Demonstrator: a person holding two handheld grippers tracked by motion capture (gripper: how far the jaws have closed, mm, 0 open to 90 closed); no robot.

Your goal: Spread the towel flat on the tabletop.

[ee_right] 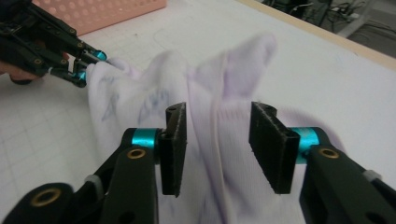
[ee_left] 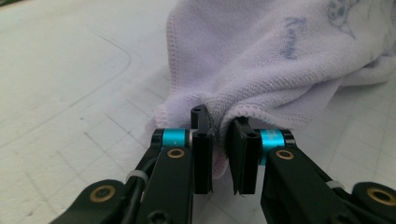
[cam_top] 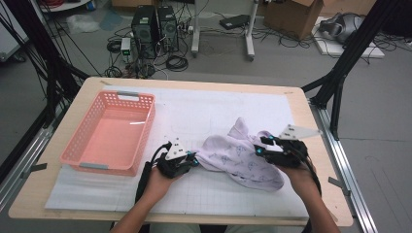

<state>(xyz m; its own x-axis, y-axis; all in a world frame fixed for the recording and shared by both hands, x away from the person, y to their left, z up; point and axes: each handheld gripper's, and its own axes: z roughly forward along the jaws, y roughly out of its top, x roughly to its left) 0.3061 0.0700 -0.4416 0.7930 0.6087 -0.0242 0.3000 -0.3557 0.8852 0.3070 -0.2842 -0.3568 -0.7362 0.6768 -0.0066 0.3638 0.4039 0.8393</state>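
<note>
One pink basket point(cam_top: 83, 145) bare inside, left tool point(ee_left: 219, 140) grasping towel point(cam_top: 243, 155), right tool point(ee_right: 218, 140) released.

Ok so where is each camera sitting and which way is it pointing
High view: fixed above the person's side, looking forward and down on the table; both forearms and the left hand-held gripper and right hand-held gripper show.
Left gripper view: rides the left hand-held gripper, looking along its jaws pinching the towel edge.
Right gripper view: rides the right hand-held gripper, facing the towel between open jaws, with the pink basket behind.
Shared: all three show the towel.
</note>
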